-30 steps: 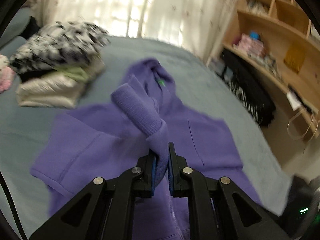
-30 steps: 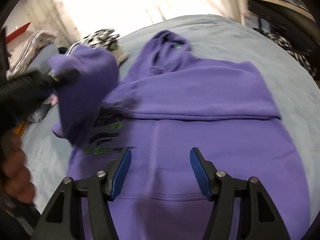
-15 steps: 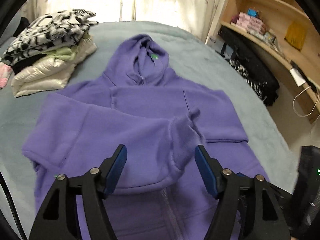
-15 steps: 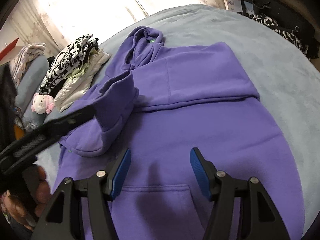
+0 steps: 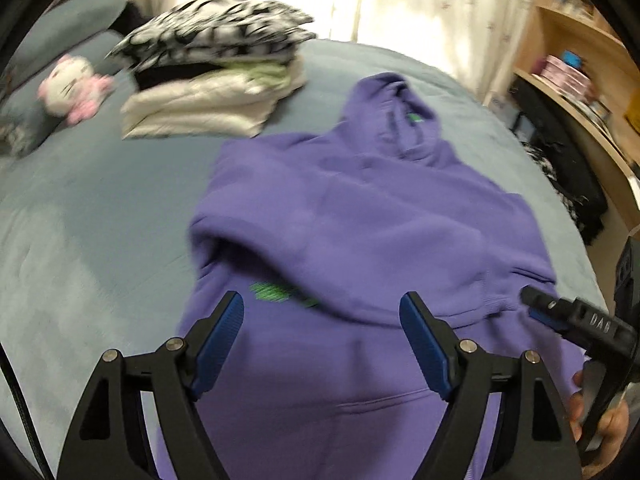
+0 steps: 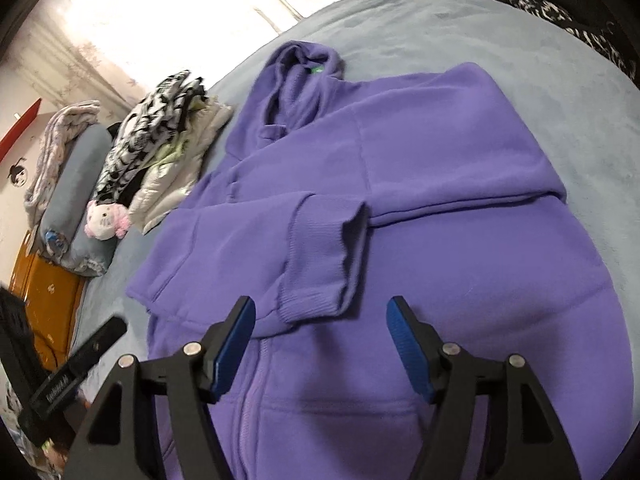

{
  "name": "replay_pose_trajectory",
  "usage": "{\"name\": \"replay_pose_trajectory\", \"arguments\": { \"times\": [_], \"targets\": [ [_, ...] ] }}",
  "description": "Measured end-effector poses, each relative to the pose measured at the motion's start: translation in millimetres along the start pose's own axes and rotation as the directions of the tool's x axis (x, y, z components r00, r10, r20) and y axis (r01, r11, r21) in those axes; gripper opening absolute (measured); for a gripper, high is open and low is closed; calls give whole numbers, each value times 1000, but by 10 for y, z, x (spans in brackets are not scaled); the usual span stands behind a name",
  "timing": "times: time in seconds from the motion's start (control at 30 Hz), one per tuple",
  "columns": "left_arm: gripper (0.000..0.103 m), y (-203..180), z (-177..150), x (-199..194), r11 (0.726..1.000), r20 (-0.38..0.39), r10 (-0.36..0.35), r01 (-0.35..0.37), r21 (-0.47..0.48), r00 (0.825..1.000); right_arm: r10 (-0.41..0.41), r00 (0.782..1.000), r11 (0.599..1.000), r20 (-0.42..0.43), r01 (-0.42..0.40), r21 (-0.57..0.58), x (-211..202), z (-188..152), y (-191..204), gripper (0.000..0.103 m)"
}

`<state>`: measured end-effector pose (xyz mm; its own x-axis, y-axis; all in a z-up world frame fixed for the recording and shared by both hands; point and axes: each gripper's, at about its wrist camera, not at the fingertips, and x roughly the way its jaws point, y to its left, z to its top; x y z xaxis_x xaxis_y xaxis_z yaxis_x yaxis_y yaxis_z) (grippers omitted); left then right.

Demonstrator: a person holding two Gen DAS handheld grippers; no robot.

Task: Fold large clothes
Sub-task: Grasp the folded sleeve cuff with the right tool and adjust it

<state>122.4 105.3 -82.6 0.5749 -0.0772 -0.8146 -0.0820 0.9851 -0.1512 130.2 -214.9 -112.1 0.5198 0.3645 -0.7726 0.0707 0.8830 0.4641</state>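
Note:
A purple hoodie (image 5: 372, 224) lies flat on the grey-blue bed (image 5: 92, 216), hood toward the far side. Both sleeves are folded across the chest; the left sleeve's ribbed cuff (image 6: 324, 256) lies on top. My left gripper (image 5: 322, 344) is open and empty, above the hoodie's lower front. My right gripper (image 6: 320, 344) is open and empty, just short of the cuff; it also shows at the right edge of the left wrist view (image 5: 576, 320). The left gripper also shows at the lower left of the right wrist view (image 6: 76, 364).
A stack of folded clothes (image 5: 216, 80) sits at the bed's far left, with a pink-and-white plush toy (image 5: 74, 84) and a pillow (image 6: 76, 200) beside it. Wooden shelves (image 5: 580, 92) and dark bags (image 5: 568, 184) stand to the right. Bright curtains (image 5: 420, 4) hang behind.
My left gripper let go of the left sleeve, which now lies folded across the chest. The left gripper opened and drew back to the left. The right gripper stayed open.

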Motion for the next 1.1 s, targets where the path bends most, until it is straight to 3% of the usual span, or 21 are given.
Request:
{"name": "replay_pose_trajectory", "arguments": {
  "times": [0.27, 0.33, 0.37, 0.4, 0.47, 0.6, 0.73, 0.8, 0.9, 0.97, 1.03, 1.1],
  "targets": [
    [79, 419, -112, 107, 994, -38, 4, -8, -109, 999, 2, 999, 999, -49, 0, 49, 402, 286, -115, 68],
    [79, 452, -122, 118, 993, -41, 1, -6, -117, 999, 11, 999, 999, -49, -9, 32, 482, 318, -61, 63],
    [79, 445, -127, 123, 993, -40, 2, -6, -116, 999, 23, 998, 1000, -61, -23, 5, 517, 333, 8, 39],
    [79, 445, -127, 124, 993, -38, 2, -6, -114, 999, 36, 996, 999, -82, -39, -26, 543, 347, 89, 6],
    [79, 444, -125, 128, 994, -33, 5, -9, -108, 999, 17, 998, 992, -64, -25, -125, 470, 366, 336, 7],
    [79, 431, -97, 115, 995, -17, 9, -11, -103, 1000, 48, 996, 944, 79, -20, -328, 48, 519, 848, 7],
    [79, 400, -55, 115, 995, -2, -1, 1, -104, 1000, 54, 965, 891, 258, 71, -449, -320, 779, 1180, 7],
    [79, 387, -34, 116, 996, 4, 4, -3, -93, 1000, 40, 953, 882, 301, 107, -458, -363, 926, 1209, 7],
    [79, 383, 9, 151, 997, 6, 13, -13, -72, 1000, -13, 961, 900, 277, 132, -416, -179, 1172, 1036, 9],
    [79, 408, 76, 213, 997, -8, 13, -13, -71, 1000, -92, 973, 910, 213, 169, -378, 109, 1265, 835, 12],
    [79, 465, 178, 301, 997, -30, 7, -9, -78, 1000, -205, 970, 907, 132, 239, -347, 433, 1299, 605, 27],
    [79, 526, 294, 399, 996, -51, 3, -8, -90, 999, -225, 973, 920, 56, 231, -316, 611, 1277, 382, 35]
  ]
}}
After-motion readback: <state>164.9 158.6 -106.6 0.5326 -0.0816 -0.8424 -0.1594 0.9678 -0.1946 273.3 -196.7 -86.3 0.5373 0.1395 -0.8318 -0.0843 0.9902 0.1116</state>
